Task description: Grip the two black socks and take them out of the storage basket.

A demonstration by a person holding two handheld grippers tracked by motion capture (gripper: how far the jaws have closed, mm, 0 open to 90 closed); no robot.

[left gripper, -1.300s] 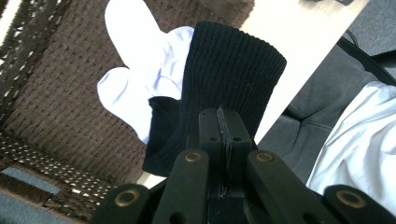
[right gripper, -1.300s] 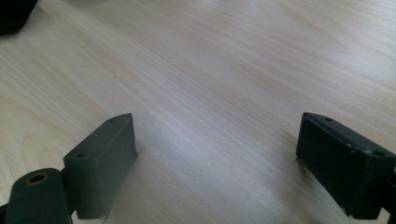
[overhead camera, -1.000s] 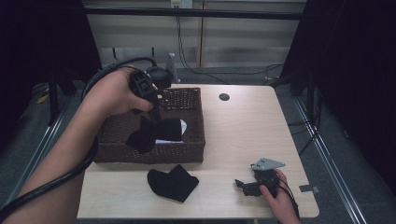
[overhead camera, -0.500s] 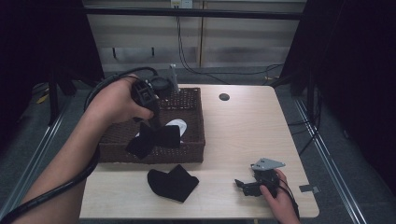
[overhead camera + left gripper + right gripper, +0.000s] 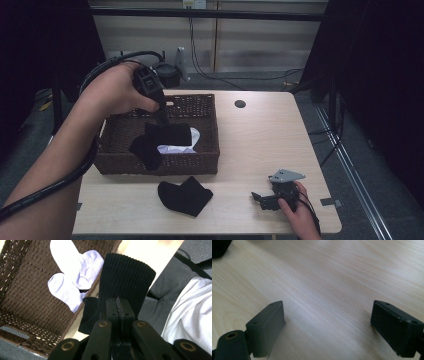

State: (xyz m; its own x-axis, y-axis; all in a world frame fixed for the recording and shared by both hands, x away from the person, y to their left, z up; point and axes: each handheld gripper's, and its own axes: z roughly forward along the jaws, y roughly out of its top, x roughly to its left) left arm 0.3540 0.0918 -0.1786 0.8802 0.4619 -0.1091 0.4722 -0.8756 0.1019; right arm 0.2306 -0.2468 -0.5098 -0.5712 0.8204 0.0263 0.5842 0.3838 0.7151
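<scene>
Mid-transfer: left tool [image 5: 162, 117] is clamped tight on a black sock [image 5: 159, 140], jaws pinched together on the ribbed cuff, clear in the left gripper view [image 5: 119, 307]. The sock hangs free over the wicker basket [image 5: 207, 131], toe end drooping toward the basket's front left, with the body dangling above the white socks [image 5: 181, 145] lying on the basket floor. Another black sock [image 5: 185, 196] already lies flat on the table [image 5: 260, 145] just in front of the basket, so I read this as sorting: black ones out, pair them on the table. Right tool [image 5: 264, 199] rests on the table near the front right corner, jaws spread wide with nothing between them; bare wood under it in the right gripper view [image 5: 327, 322]. Next move, as I see it: raise the sock enough for its trailing toe to clear the front wall of the basket, carry it toward the person and lower it beside or onto the sock on the table, then release. Risk is the toe snagging on the weave or dragging a white sock along.
</scene>
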